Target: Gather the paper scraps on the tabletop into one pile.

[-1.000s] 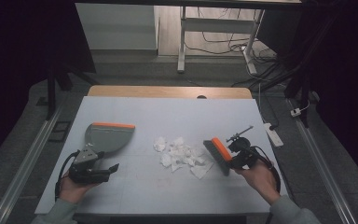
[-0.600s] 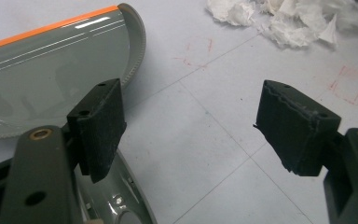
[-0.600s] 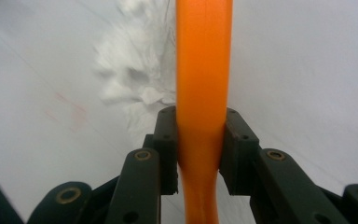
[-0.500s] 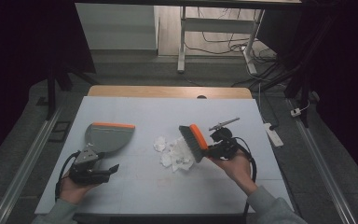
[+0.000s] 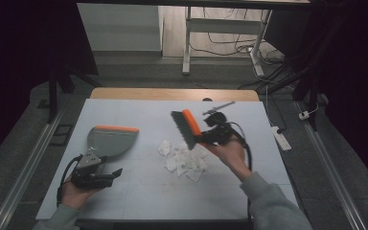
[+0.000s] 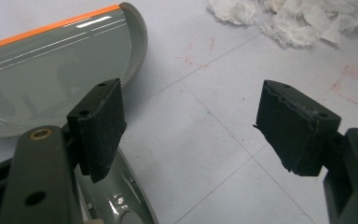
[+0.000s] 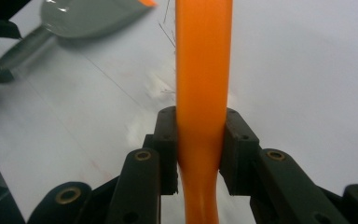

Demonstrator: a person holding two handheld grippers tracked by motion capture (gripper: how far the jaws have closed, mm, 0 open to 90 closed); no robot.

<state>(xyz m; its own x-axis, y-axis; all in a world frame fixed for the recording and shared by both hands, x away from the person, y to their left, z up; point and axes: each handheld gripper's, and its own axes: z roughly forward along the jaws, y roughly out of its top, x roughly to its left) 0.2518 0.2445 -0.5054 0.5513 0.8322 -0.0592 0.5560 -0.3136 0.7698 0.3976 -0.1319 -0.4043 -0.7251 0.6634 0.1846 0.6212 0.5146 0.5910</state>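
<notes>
**Brush in hand, paper scraps not yet swept**

The right gripper (image 7: 200, 149) has its black fingers (image 7: 240, 144) closed tight on the smooth orange plastic handle of a hand brush (image 7: 203, 70), which runs straight up the middle of the right gripper view. In the high view the same right gripper (image 5: 210, 136) sits right of centre, holding the brush (image 5: 186, 127) lifted and tilted, its dark bristles facing left and its orange back facing right, just above the upper edge of the litter.

The left gripper (image 6: 191, 126) has its fingers (image 6: 100, 123) spread wide with bare desk between them; they clamp nothing. One finger stands directly over the grey handle of a grey plastic dustpan with an orange front lip (image 6: 51, 70); I cannot tell whether it touches it. In the high view the left gripper (image 5: 96, 175) rests at lower left, with the dustpan (image 5: 110, 140) just above it, its orange lip pointing toward the top of the frame.

The pile of crumpled white paper scraps (image 5: 184, 158) lies loose at the centre of the pale grey desk (image 5: 139, 191), well apart from the dustpan, whose tray looks empty.

By my reading, the brush pickup is done. Left to do: grip and angle the dustpan toward the pile, then sweep every scrap into it.
</notes>
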